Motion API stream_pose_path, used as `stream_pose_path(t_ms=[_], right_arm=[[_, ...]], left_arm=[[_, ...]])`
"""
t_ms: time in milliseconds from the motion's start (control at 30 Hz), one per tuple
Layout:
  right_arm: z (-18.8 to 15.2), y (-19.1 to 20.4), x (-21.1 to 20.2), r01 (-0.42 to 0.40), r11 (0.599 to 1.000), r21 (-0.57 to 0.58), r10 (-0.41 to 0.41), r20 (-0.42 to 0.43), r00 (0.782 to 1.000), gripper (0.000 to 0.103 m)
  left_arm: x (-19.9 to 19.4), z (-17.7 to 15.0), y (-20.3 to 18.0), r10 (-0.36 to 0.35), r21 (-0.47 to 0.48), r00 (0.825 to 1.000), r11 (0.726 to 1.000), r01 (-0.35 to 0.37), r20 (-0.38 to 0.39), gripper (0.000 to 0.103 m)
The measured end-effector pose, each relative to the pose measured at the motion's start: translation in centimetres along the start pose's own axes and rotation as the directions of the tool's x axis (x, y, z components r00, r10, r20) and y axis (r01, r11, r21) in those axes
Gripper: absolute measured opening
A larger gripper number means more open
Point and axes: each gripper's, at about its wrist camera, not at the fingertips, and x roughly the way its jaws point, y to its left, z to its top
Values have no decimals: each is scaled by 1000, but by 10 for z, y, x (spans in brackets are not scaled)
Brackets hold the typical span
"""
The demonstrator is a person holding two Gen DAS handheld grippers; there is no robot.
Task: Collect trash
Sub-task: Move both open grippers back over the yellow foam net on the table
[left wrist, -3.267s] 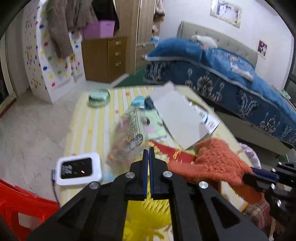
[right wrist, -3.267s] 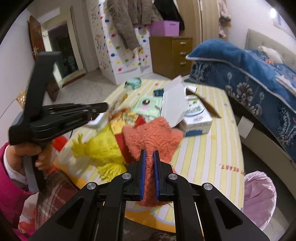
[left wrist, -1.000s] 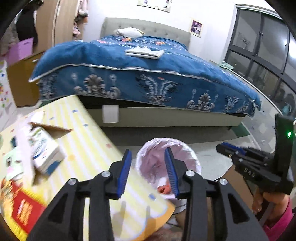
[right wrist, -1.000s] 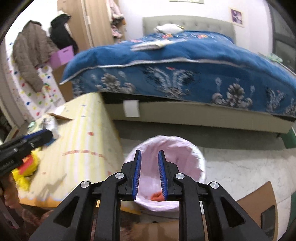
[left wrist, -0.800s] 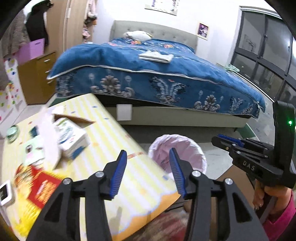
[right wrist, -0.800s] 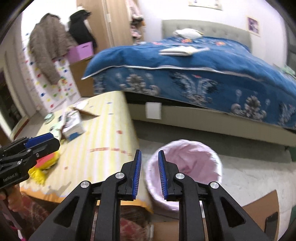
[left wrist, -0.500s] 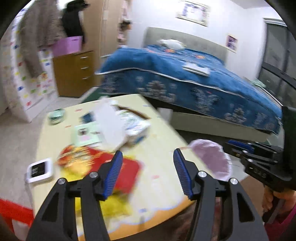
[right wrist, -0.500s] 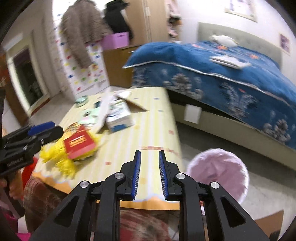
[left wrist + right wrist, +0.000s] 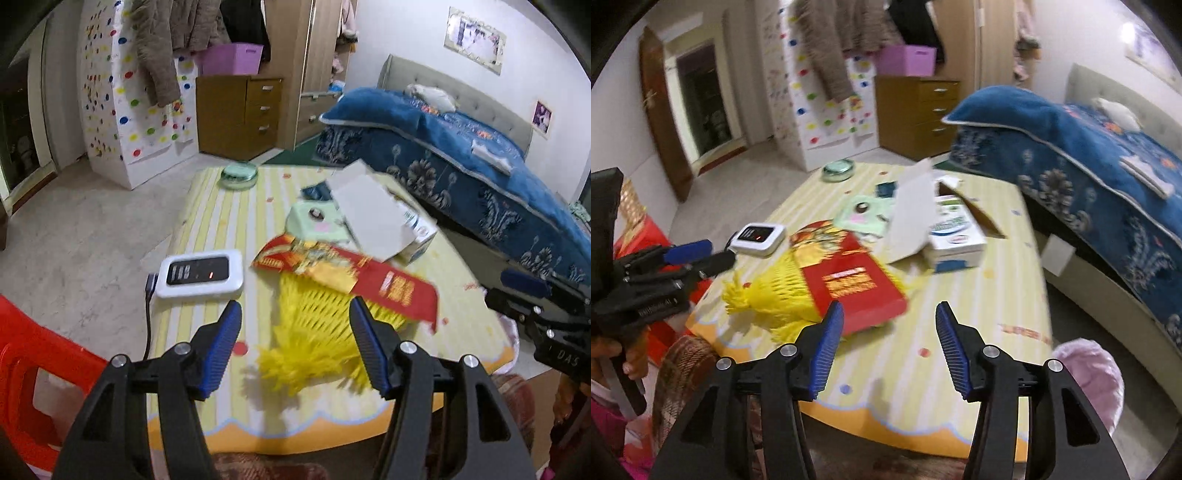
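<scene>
The left gripper (image 9: pixel 295 347) is held above the near edge of the table (image 9: pixel 207 225). Its jaws are set wide and nothing is held between them. The right gripper (image 9: pixel 889 349) is also held over the near edge of the table. Its jaws are opening, and nothing is seen between them either.

The trash is spread on the yellow striped table. A red packet (image 9: pixel 351 273) is laid on top of a yellow net (image 9: pixel 317 332), close in front of both grippers. The net is frayed at its near end. An open white box (image 9: pixel 945 229) is seen behind the packet, with its flap (image 9: pixel 908 218) raised. A pale green pack (image 9: pixel 862 216) is placed beside the box, on its left. A small white device (image 9: pixel 201 273) with a cable is set on the left side of the table. A round green dish (image 9: pixel 239 173) is found at the far end.

A pink bin (image 9: pixel 1086 380) is placed on the floor at the right corner of the table. What is inside it cannot be told from here. A blue bed (image 9: pixel 1089 155) is seen behind the table, and a red chair (image 9: pixel 33 373) at its left side.
</scene>
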Motion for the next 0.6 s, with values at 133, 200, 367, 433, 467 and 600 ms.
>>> stream_pose_path(t_ms=[133, 200, 367, 433, 467, 600], right_arm=[[6, 16, 24, -35, 999, -34, 34, -37, 999, 53], [8, 22, 35, -53, 997, -48, 51, -52, 997, 54], [11, 35, 57, -76, 993, -88, 68, -83, 994, 59], [11, 40, 65, -77, 990, -114, 66, -99, 993, 60], [11, 41, 68, -76, 989, -124, 63, -105, 992, 61], [10, 46, 77, -60, 983, -175, 39, -121, 992, 62]], left_arm=[[17, -9, 2, 5, 6, 999, 1000, -5, -40, 59], [25, -12, 2, 9, 14, 998, 1000, -8, -54, 59], [47, -18, 1, 23, 42, 995, 999, -19, -99, 59], [54, -20, 2, 11, 39, 991, 999, -6, -130, 59], [55, -20, 3, 8, 35, 990, 999, -3, -138, 59], [58, -21, 4, -1, 26, 987, 1000, 5, -158, 59]])
